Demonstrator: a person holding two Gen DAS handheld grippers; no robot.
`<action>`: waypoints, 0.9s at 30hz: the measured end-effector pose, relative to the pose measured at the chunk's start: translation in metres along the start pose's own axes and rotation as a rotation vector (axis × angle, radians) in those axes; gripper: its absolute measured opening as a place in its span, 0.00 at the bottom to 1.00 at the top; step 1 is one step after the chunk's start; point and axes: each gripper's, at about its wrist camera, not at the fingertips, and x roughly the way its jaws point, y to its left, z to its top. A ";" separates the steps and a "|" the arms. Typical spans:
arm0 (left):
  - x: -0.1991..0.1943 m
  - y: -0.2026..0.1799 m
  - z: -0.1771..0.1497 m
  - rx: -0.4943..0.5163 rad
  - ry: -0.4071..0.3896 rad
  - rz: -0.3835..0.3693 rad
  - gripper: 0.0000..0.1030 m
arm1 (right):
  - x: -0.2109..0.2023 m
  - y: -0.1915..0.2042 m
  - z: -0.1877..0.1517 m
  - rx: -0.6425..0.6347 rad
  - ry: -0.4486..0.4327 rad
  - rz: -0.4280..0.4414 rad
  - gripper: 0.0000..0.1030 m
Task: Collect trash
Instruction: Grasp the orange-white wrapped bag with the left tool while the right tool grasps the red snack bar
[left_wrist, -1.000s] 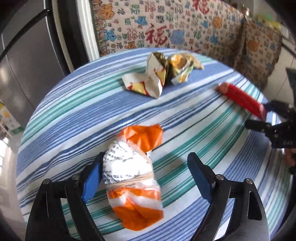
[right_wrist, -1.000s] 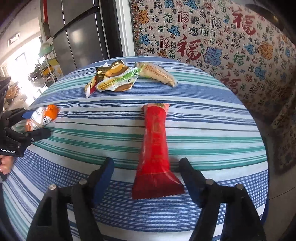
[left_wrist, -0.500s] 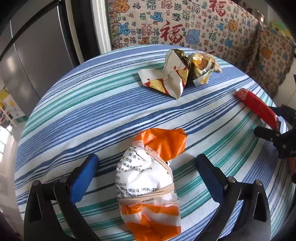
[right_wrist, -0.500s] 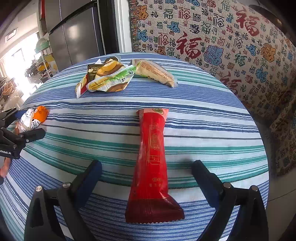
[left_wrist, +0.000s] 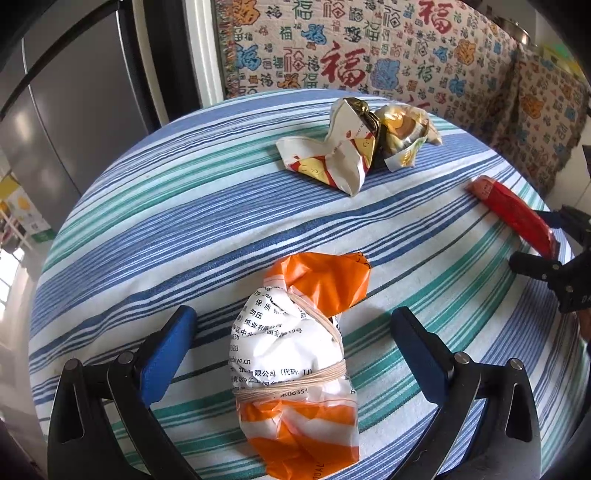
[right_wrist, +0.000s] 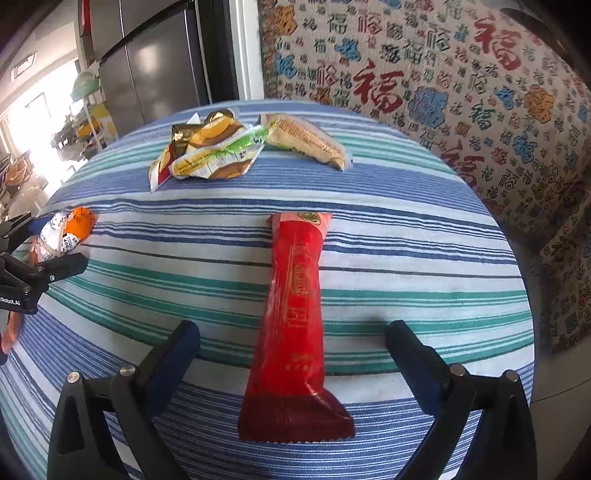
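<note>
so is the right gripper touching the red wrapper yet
Apart. The right wrist view shows bare striped cloth on both sides between the right gripper pads and the red wrapper.

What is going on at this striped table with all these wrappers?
A person is collecting trash with a gripper in each hand. The left gripper has its fingers wide around an orange-and-white wrapped bundle, not gripping it. The right gripper, jaws opening, straddles a long red wrapper. More crumpled wrappers lie further back.

Orange-white bundle (left_wrist: 295, 365) tied; red wrapper (right_wrist: 295, 317) flat; crumpled wrappers (right_wrist: 207, 155) beyond.
</note>
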 end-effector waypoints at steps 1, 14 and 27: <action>0.000 0.001 0.000 0.000 0.002 0.002 1.00 | 0.000 -0.002 0.004 0.000 0.046 0.007 0.99; -0.022 0.010 0.006 -0.030 0.027 -0.081 0.97 | -0.016 -0.006 0.033 0.036 0.073 0.094 0.61; -0.036 0.021 0.011 -0.053 -0.024 -0.135 0.45 | -0.048 -0.019 0.031 0.064 0.008 0.072 0.16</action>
